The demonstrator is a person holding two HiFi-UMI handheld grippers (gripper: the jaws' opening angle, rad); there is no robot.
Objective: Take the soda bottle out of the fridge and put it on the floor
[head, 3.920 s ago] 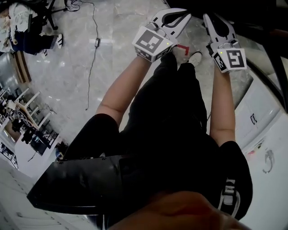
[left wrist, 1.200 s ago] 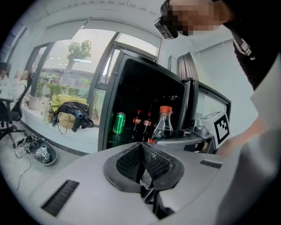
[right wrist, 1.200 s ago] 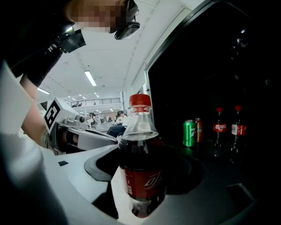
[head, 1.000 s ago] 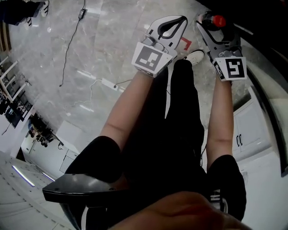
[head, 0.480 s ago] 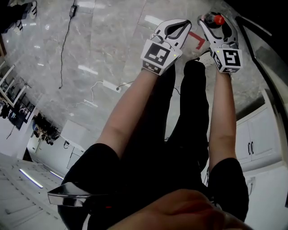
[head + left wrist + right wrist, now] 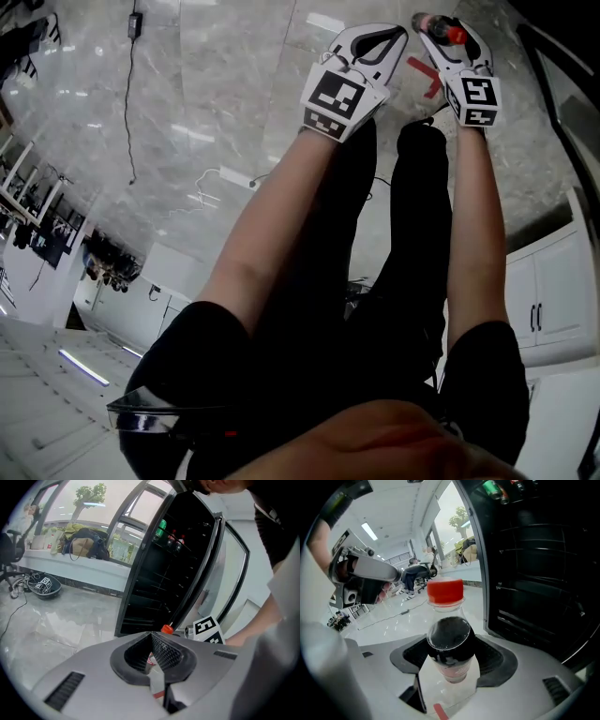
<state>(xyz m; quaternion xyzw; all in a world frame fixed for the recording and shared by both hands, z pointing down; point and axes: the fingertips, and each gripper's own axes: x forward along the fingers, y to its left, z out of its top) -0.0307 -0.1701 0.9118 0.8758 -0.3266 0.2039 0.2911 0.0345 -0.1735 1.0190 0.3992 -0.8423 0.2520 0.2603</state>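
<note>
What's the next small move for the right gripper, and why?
Probably lower the right gripper toward the floor: its fingers are clamped on the soda bottle, which is already outside the open fridge and not yet set down.

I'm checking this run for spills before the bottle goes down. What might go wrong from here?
1. The right gripper clamps the soda bottle on its smooth round body, so it may slip in the jaws, or topple when let go on the glossy floor.
2. The open fridge stands close beside the bottle, so a sideways swing on the way down could knock the bottle against it.
</note>
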